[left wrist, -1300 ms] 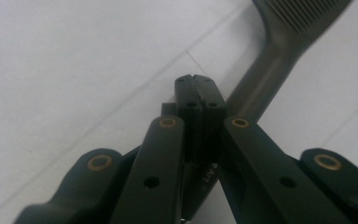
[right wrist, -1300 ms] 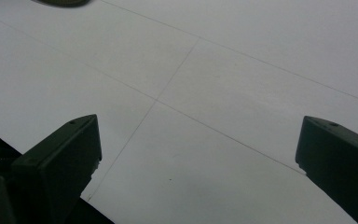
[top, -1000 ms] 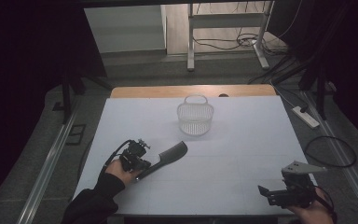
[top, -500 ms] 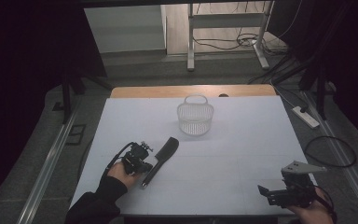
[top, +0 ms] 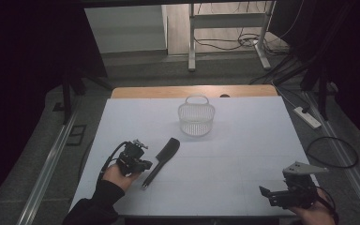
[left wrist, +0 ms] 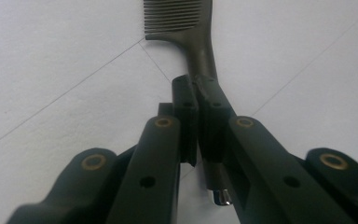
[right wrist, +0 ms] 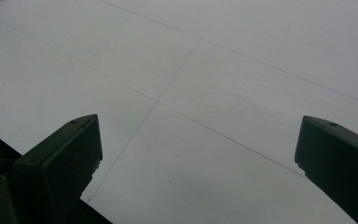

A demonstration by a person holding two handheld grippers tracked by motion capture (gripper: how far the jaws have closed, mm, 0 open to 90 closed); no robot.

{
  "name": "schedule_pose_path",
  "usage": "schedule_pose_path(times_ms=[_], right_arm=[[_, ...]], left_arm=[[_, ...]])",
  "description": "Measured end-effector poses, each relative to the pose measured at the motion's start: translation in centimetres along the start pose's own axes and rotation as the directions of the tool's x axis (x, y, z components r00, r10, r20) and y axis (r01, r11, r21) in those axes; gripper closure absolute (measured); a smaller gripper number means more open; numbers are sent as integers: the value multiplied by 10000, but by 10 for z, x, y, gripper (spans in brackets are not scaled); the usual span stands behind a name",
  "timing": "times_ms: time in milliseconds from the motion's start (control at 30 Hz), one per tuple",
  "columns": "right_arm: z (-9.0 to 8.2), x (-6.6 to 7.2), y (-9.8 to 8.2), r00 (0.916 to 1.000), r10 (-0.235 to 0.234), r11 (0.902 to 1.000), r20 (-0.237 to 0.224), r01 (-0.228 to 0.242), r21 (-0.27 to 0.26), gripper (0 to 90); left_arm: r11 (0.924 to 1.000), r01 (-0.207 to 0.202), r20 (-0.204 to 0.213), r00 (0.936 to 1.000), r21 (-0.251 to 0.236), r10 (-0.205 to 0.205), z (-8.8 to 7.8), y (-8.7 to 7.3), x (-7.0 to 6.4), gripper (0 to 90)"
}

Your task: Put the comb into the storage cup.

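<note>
While the left gripper is clamped on the comb at lower left, the basket waits empty, and the right gripper stays apart.

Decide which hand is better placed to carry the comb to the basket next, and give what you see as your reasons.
The left. The left gripper already has its fingers shut on the comb handle. The right gripper sits open at the near right corner of the table, far from the comb and no nearer the basket.

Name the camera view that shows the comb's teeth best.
The left gripper view: the comb is close, its teeth distinct, its handle clamped by the left gripper. The high view shows the whole comb, small and dark.
</note>
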State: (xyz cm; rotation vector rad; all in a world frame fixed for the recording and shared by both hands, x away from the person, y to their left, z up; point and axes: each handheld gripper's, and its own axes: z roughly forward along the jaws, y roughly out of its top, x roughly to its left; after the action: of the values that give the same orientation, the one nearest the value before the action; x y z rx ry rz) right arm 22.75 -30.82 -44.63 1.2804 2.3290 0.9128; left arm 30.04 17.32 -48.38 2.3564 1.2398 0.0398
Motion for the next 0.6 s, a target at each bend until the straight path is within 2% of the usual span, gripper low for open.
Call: schedule_pose_path(times_ms=[133, 300, 433, 533, 600], right_arm=[[0, 0, 0, 10000, 3, 10000, -7, -3, -3, 12], [0, 0, 0, 10000, -11, 10000, -17, 11, 11, 12], [0, 0, 0, 10000, -16, 10000, -16, 16, 21, 12], [0, 0, 0, 10000, -18, 10000, -20, 18, 40, 12], [1, 0, 0, 10000, -22, 10000, -16, 22, 52, 12]], left_arm=[[9996, 253, -36, 9997, -110, -254, -2, -1, 0, 766], [9993, 360, -81, 9993, -86, -361, -2, 0, -1, 560], [9993, 365, -331, 9988, -2, -365, 2, 3, -5, 378], [9992, 399, -207, 9990, -57, -400, 3, 5, -6, 228], [9993, 373, -83, 9993, -42, -374, 4, 7, -6, 163]])
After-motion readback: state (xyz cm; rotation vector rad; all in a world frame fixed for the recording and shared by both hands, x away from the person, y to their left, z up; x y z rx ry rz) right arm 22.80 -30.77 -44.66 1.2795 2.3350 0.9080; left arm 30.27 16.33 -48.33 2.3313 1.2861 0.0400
